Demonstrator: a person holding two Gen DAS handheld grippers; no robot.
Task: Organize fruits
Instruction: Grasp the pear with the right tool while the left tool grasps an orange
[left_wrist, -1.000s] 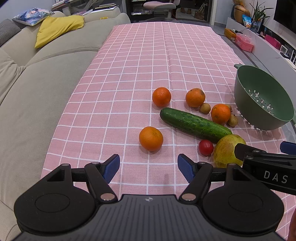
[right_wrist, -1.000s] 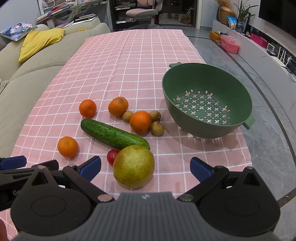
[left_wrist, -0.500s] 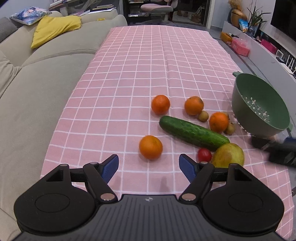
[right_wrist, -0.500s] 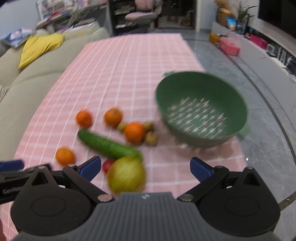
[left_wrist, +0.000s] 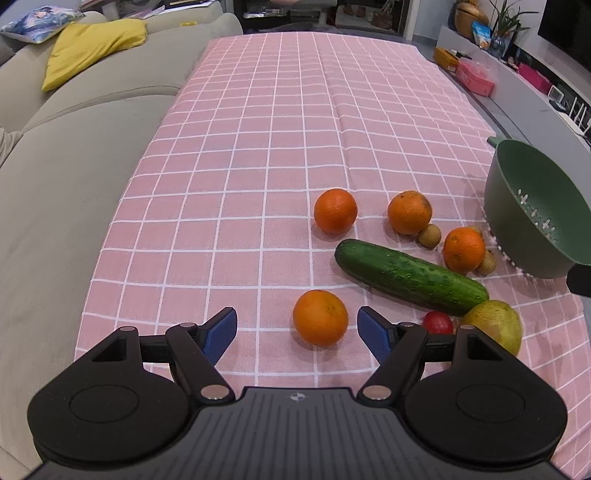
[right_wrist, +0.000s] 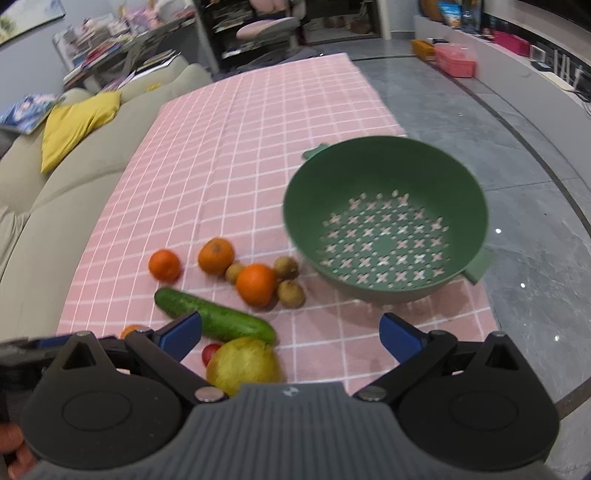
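Pink checked cloth (left_wrist: 280, 155) covered the bench beside a beige sofa (left_wrist: 74, 155). On it sat an empty green colander (right_wrist: 384, 221), cucumber (left_wrist: 410, 277), pear (right_wrist: 242, 363), oranges. Left tool (left_wrist: 297, 328) and right tool (right_wrist: 290, 332) both gaped, gripping nothing.

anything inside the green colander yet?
No. The green colander holds no fruit; only its perforated bottom shows in the right wrist view. The cloth beneath it is covered, glimpsed only through the holes.
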